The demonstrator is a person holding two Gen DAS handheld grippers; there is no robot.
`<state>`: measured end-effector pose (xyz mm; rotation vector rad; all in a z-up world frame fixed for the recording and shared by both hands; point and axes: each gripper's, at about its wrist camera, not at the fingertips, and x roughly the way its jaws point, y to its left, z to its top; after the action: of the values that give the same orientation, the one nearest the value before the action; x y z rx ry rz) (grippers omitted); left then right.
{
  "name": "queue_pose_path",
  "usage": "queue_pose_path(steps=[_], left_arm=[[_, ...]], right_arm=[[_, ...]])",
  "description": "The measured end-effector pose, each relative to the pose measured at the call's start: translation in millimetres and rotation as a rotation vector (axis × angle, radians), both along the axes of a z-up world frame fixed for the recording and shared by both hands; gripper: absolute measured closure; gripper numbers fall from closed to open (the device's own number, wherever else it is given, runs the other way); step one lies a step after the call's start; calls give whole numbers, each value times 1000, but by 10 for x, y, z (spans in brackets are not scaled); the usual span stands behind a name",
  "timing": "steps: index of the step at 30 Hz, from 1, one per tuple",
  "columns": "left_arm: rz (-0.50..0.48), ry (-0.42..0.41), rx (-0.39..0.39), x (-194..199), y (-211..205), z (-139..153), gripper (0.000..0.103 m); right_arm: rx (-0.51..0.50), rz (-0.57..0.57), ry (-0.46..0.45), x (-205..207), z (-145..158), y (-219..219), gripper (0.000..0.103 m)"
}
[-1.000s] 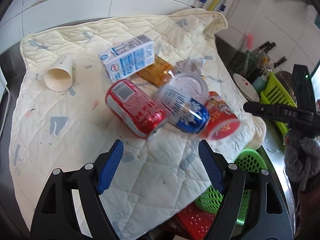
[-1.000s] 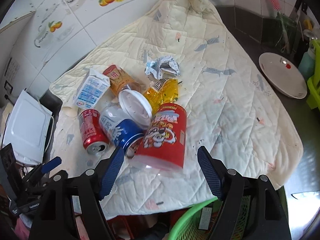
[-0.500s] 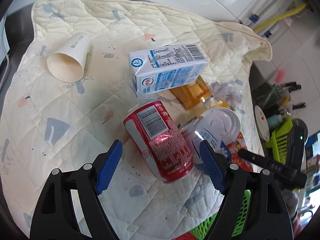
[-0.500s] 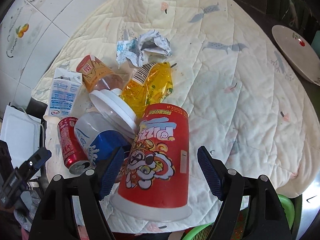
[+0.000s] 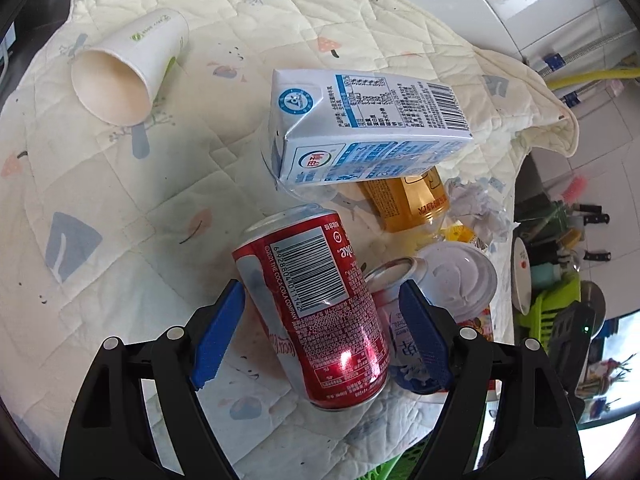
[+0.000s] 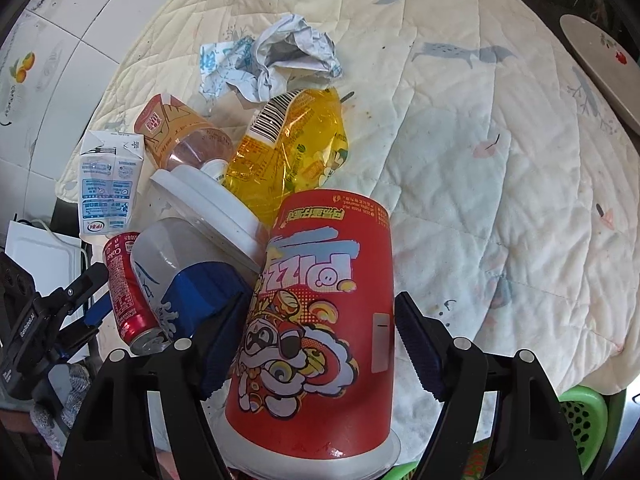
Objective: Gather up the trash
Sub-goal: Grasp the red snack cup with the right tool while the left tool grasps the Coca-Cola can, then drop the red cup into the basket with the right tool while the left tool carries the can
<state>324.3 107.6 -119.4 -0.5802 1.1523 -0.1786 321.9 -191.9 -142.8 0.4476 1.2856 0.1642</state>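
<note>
Trash lies on a cream quilted cloth [image 6: 480,160]. My left gripper [image 5: 320,288] is open and straddles a red cola can [image 5: 320,308] that lies on its side, with small gaps at both pads. The jaws of my right gripper [image 6: 322,300] are closing around a red pizza paper cup [image 6: 320,320] lying between them, and the pads stand just beside its walls. Behind are a blue-and-white milk carton [image 5: 360,132], an orange tea bottle [image 5: 404,204], a white-lidded tub [image 6: 208,204], a blue-and-white can [image 6: 180,272], a yellow wrapper [image 6: 292,152] and crumpled paper [image 6: 272,60].
A white paper cup [image 5: 128,68] lies on its side at the cloth's far left. A green basket [image 6: 580,420] sits below the cloth's near edge. A plate [image 6: 600,60] and a green rack [image 5: 556,304] stand to the right on the counter.
Both grippers came down and closer to the pile. The left one rolled and now has the red can between its fingers. The right one now has the red cup between its fingers.
</note>
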Motion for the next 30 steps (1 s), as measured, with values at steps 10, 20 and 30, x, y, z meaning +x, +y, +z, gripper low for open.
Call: queue_pose_path(steps=[10, 20, 30], left_arm=[[18, 34, -26, 58, -19, -158, 25], [5, 32, -33, 40, -44, -250, 32], [-15, -38, -18, -196, -1, -9, 32]], right_arm=[[17, -5, -3, -27, 9, -16, 36], [38, -11, -40, -245, 120, -122, 36], [69, -8, -92, -610, 316, -258, 36]])
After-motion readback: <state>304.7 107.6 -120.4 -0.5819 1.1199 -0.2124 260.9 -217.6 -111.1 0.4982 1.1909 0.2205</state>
